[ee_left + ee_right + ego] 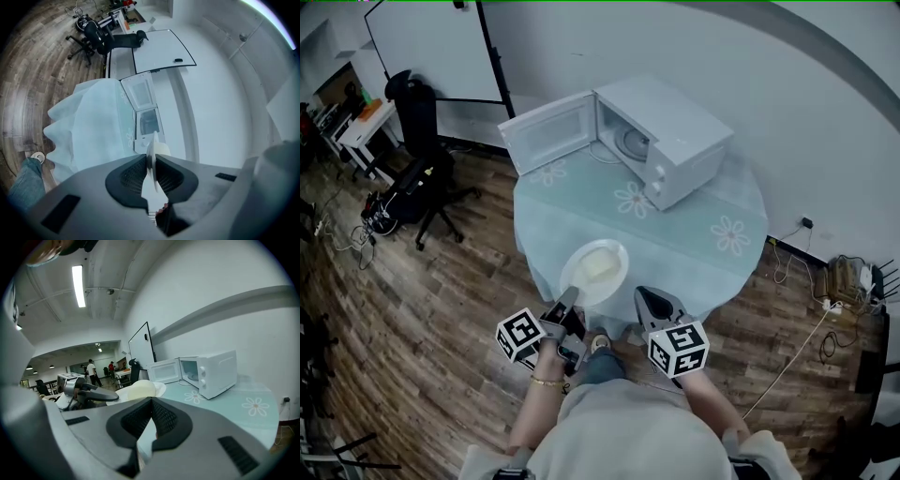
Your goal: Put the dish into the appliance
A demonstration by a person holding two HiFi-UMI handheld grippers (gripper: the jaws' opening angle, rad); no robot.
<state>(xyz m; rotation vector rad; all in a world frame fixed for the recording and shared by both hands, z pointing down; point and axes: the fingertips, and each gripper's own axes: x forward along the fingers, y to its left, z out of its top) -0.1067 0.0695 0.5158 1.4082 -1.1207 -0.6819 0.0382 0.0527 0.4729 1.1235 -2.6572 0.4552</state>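
A white dish (595, 267) with a pale mound of food hovers over the near edge of the round table (712, 244). My left gripper (569, 302) is shut on its near rim. In the left gripper view the dish (152, 154) stands edge-on between the pads of the left gripper (150, 166). The white microwave (675, 150) sits at the table's far side with its door (548, 131) swung open to the left. My right gripper (654, 302) hangs just right of the dish, shut and empty. From the right gripper view, the dish (140, 391) lies left of the microwave (215, 371).
A pale tablecloth with daisy prints drapes over the table. A black office chair (422, 178) stands on the wood floor to the left. Cables and a socket strip (839, 281) lie by the right wall. My own legs and shoe (600, 345) are below the grippers.
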